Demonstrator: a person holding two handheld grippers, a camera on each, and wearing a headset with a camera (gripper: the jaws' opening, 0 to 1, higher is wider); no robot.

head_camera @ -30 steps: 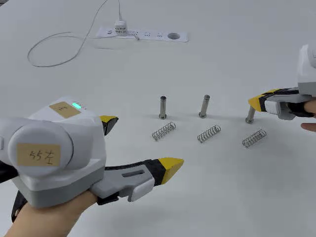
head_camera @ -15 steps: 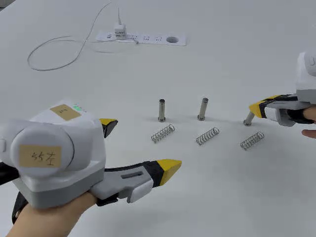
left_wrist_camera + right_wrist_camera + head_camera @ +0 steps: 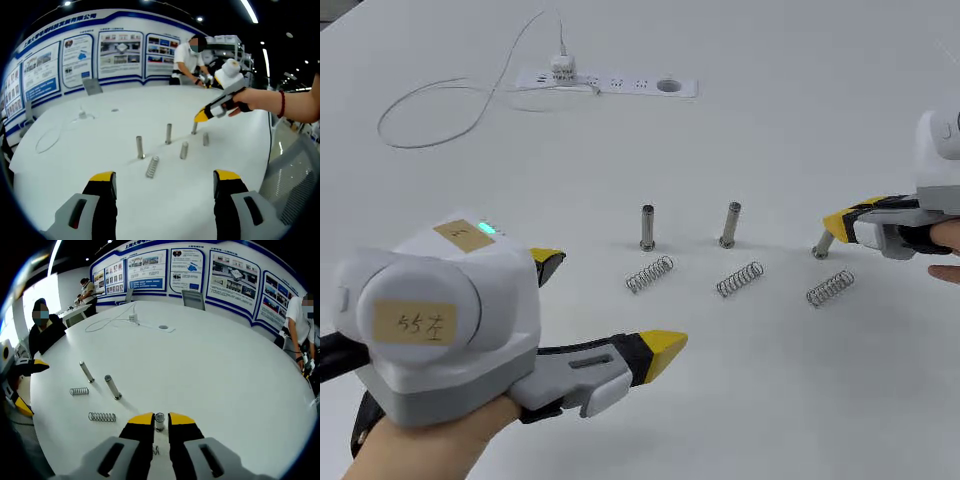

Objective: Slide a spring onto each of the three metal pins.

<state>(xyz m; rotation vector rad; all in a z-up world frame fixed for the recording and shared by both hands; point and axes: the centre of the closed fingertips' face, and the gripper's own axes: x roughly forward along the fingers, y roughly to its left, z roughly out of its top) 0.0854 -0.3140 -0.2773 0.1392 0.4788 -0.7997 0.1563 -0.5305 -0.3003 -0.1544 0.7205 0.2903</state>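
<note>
Right pin clamped; springs loose.
Right gripper [image 3: 160, 416] jaws closed on the right pin [image 3: 159, 420], beside the middle pin [image 3: 730, 224]; left gripper [image 3: 165, 175] gaped wide, empty. Springs [image 3: 739, 279] lay near the middle pin.

Left gripper [image 3: 610, 300]: white-grey housing is fitted with two tan paper labels [image 3: 415, 322], one hand-marked; a green LED [image 3: 486, 229] is lit on top; jaws are built black with yellow tips and grey inlays. Right gripper [image 3: 161, 419] is finished alike: white body, grey shanks, black-and-yellow tips; a red band [image 3: 281, 103] is worn on that wrist.
</note>
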